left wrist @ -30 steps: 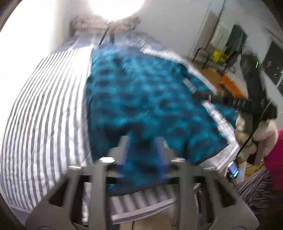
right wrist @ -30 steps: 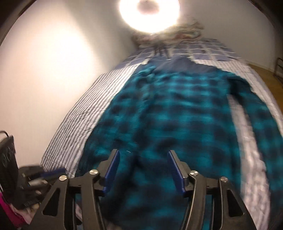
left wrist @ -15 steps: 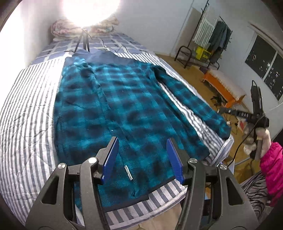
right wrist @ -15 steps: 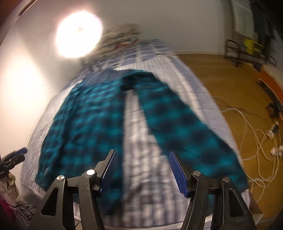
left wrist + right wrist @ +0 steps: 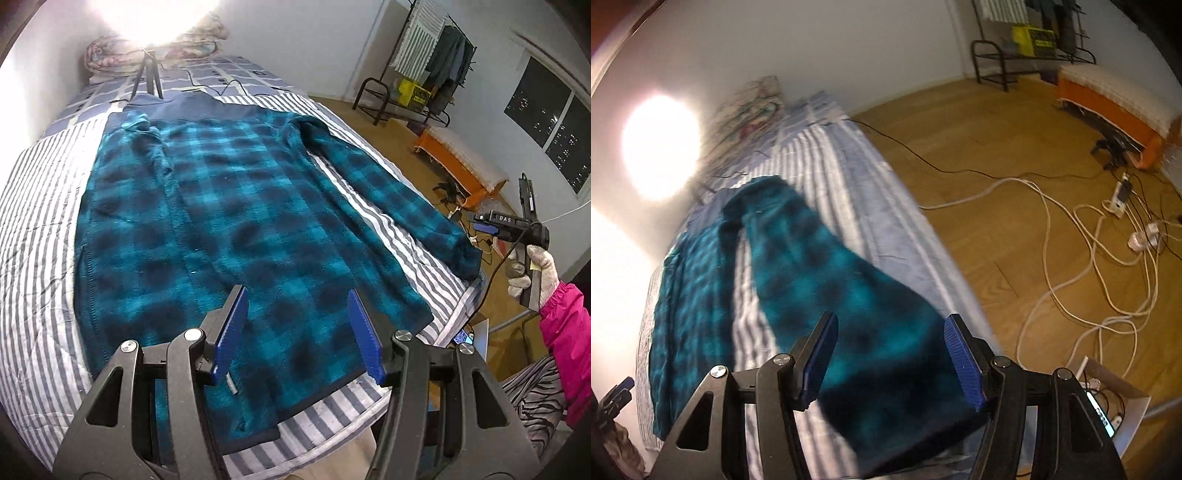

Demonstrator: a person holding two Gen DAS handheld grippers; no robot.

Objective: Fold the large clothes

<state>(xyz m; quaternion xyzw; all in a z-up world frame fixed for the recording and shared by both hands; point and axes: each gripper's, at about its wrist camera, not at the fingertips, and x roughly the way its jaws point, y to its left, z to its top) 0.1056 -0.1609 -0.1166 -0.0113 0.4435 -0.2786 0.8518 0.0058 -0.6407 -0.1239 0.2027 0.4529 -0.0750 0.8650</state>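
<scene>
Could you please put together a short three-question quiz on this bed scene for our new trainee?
1. True or false: the left tool is clamped on the plaid fleece jacket.
2. Multiple choice: the jacket's outstretched sleeve points toward A) the lamp, B) the bed edge beside the wooden floor, C) the pillows.
3. Fill in: the right tool hangs over the sleeve's ____ end.

Key:
1. False: both tools are open, and neither grips any cloth.
2. B.
3. Cuff, which lies at the edge of the striped bedsheet.
</scene>
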